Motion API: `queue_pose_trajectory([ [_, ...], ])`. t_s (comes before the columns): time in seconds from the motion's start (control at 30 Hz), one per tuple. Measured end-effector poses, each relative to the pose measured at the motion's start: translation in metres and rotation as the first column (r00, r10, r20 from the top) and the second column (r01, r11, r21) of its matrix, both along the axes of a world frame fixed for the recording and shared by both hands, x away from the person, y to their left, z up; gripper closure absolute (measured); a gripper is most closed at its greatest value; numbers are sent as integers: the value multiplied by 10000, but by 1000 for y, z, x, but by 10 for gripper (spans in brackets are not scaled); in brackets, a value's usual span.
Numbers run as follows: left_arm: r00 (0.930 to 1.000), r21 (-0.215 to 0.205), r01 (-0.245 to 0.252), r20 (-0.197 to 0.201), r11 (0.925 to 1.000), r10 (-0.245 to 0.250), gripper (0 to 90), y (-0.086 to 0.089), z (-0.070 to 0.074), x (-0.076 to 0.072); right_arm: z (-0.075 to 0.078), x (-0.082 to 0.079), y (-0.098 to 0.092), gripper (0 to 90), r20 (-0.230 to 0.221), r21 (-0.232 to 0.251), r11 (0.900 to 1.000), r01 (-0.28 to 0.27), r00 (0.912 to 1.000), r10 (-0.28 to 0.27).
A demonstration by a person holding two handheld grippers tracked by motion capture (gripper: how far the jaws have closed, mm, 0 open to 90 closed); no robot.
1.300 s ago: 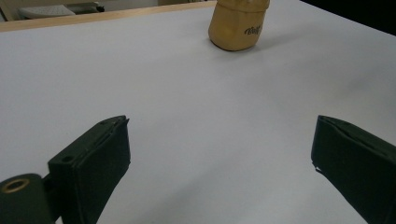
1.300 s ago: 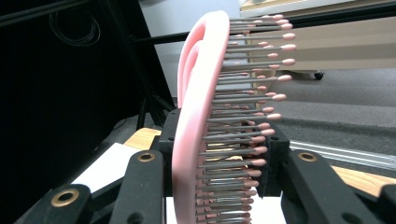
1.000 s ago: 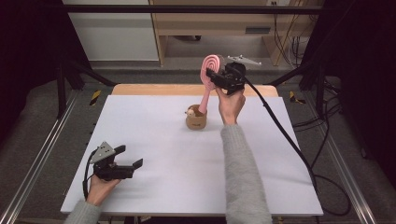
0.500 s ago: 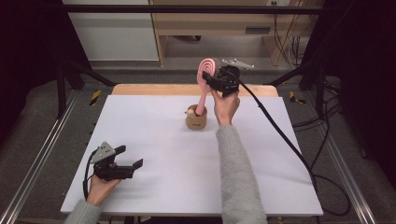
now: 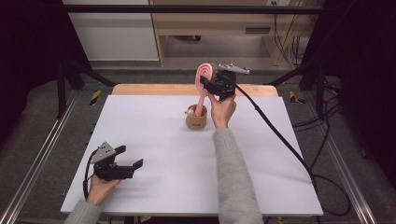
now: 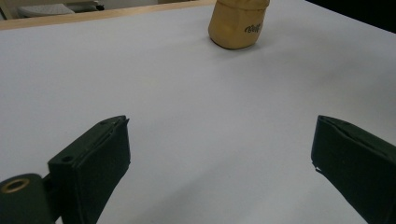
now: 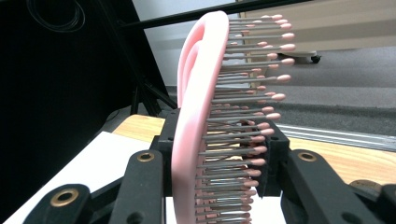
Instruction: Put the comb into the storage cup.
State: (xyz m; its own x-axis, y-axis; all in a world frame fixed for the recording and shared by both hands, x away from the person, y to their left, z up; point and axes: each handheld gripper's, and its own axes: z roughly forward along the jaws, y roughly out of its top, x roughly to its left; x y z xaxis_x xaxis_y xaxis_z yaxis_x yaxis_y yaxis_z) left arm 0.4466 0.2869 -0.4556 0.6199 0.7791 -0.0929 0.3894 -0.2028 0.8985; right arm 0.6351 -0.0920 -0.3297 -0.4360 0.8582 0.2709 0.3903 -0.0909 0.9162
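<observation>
— High view first: what sits around the tan cup [image 5: 196,122]?

— Very little. The cup stands on the white table [image 5: 154,116], toward the far middle of it, with a strip of bare wood [image 5: 154,89] at the table's edge behind it. Beyond that edge are a grey floor and a pale wooden cabinet [image 5: 215,23]. A black cable [image 5: 280,135] trails from the right gripper [image 5: 208,83] down past the cup's right side and off the near corner of the table.

— Anything blocking the cup?

— Nothing on the table near it. Something small and pale shows at its rim on the left (too small to tell what). The person's right hand [image 5: 223,109] is just right of the cup, and the grey sleeve [image 5: 233,172] runs back from there toward the near edge.

— And the pink hairbrush [image 5: 204,74]?

— It stands nearly upright, its head above the cup and its handle reaching down into the cup's mouth. The right gripper is above and just right of the cup, clamped on the brush near the head. In the right gripper view the pink brush [image 7: 198,116] rises between the two black jaws, bristles [image 7: 243,93] pointing right.

— The left gripper [image 5: 125,164]?

— Well apart from the cup, toward the near left corner, held low over the table. Its jaws stand wide apart with nothing between them; in the left gripper view the cup [image 6: 237,23] shows far ahead of it
</observation>
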Motion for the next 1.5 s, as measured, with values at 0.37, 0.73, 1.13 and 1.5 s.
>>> queue_pose_trajectory([
  [0.37, 10000, -17, 2, 6, 10000, -2, 46, 0, 0, 0, -14, 0, 3, 629, -260, 137, 9999, -47, 9996, 50],
  [0.73, 10000, -20, 0, -15, 10000, 0, 46, -1, 0, 0, -23, -2, 1, 628, -388, 252, 9997, 77, 9992, -67],
  [1.13, 10000, 8, 24, -22, 10000, -24, 46, -1, -1, 0, -27, -6, -8, 627, -465, 440, 9987, 241, 9987, -220],
  [1.5, 10000, 21, 35, -41, 10000, -35, 46, -1, -1, 0, -36, -5, -15, 626, -589, 446, 9984, 342, 9978, -316],
])
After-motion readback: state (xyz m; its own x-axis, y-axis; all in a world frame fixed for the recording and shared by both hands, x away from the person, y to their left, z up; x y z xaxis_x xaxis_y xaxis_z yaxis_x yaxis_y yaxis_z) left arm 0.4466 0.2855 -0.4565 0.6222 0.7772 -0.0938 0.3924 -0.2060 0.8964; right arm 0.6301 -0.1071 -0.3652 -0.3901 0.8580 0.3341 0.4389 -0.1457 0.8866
